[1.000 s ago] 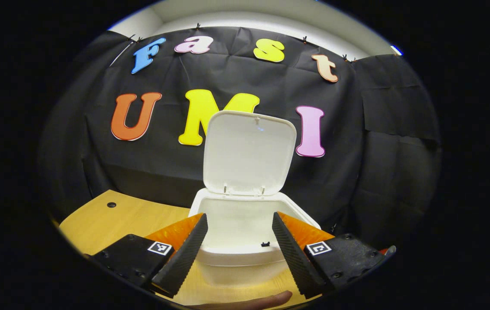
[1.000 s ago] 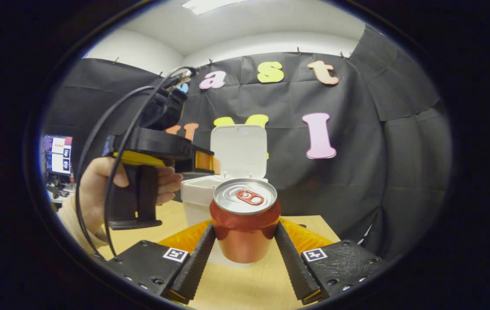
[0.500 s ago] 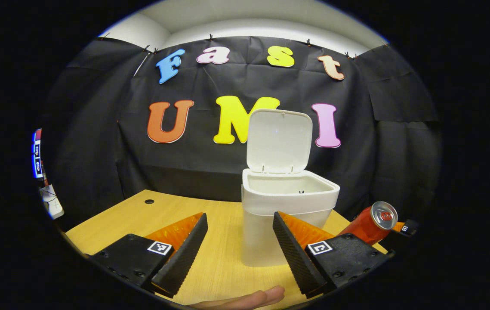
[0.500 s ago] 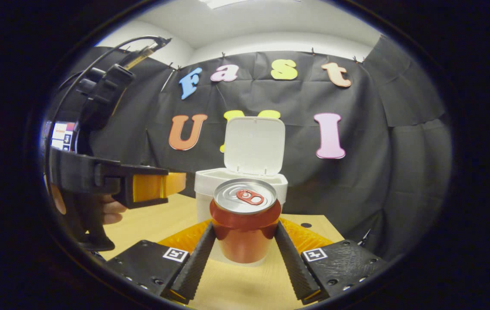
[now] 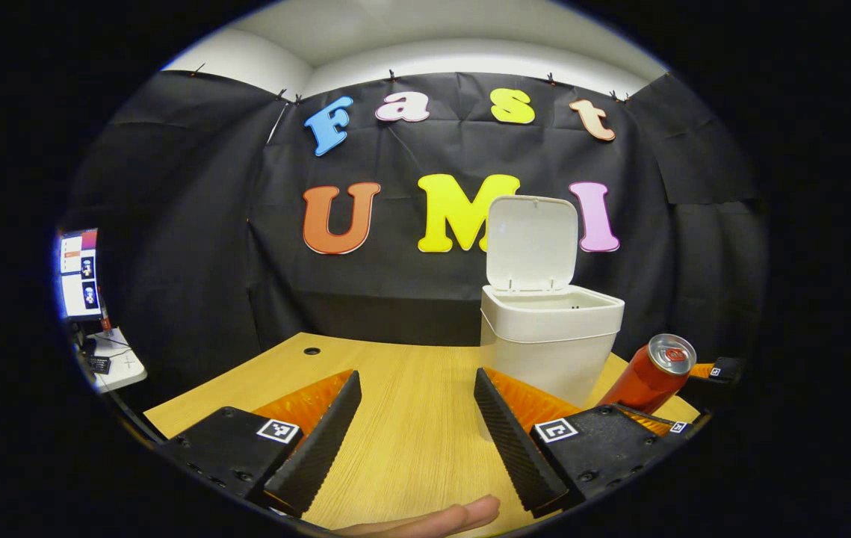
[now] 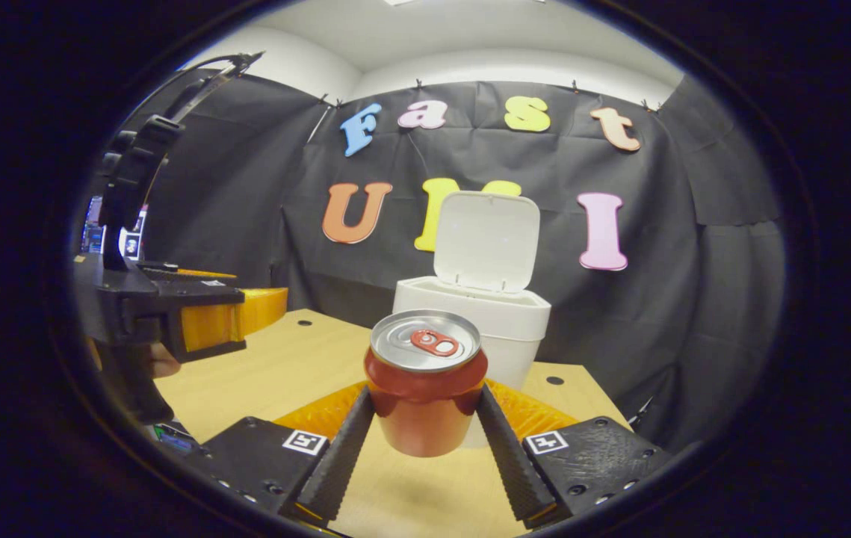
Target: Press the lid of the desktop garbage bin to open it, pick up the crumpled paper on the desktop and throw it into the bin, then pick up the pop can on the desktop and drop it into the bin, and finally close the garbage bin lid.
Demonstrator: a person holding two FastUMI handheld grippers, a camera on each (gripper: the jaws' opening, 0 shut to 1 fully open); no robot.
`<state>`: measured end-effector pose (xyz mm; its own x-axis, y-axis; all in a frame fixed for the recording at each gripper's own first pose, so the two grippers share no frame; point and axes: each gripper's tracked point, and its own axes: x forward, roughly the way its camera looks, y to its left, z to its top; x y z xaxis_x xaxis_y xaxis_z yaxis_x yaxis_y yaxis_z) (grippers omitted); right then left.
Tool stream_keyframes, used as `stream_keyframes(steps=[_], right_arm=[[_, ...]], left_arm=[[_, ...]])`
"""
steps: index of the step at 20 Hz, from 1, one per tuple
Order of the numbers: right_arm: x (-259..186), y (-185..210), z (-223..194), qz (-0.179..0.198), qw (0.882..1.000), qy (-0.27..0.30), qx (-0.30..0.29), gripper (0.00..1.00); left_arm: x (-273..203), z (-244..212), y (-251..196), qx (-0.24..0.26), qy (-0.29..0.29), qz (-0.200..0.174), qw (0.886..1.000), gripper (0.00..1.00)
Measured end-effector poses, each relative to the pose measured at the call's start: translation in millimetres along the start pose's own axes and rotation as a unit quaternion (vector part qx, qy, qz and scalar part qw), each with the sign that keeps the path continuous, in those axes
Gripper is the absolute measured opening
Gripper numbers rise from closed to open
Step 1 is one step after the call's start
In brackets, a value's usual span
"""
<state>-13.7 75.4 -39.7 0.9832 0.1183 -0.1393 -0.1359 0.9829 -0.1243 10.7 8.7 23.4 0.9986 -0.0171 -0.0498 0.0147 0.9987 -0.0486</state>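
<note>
Fingers of our right gripper (image 6: 425, 448) pinch the pop can (image 6: 425, 381) upright above the desk (image 6: 283, 366), the open-lidded bin (image 6: 489, 317) just behind it, while our left gripper (image 5: 418, 441) hangs spread and empty, a monitor (image 5: 80, 273) far left.

The right gripper (image 6: 424, 441) clamps the red pop can (image 6: 425, 388) upright between both fingers, above the wooden desk (image 6: 283, 366). Ahead of the can, slightly right, stands the white bin (image 6: 503, 329) with its lid (image 6: 486, 240) raised. Off to the left hangs the left gripper (image 6: 246, 317), fingers pointing right.
</note>
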Motion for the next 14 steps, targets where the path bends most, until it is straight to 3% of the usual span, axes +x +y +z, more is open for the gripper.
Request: stream_keyframes(steps=[3,7,14], right_arm=[[-1.8,8.8,1.4,-0.001,1.0,0.007,-0.029,0.81],[-1.4,19.2,7.3,0.013,0.999,0.016,-0.027,0.81],[10.2,9.6,70.8,0.01,1.0,0.001,-0.025,0.81]], left_arm=[[-4.9,-9.2,-2.5,0.013,0.012,-0.028,0.999,0.98],[-9.6,-4.4,24.6,0.015,0.012,-0.008,1.0,0.98],[-14.1,3.7,59.3,-0.015,0.004,0.009,1.0,0.98]])
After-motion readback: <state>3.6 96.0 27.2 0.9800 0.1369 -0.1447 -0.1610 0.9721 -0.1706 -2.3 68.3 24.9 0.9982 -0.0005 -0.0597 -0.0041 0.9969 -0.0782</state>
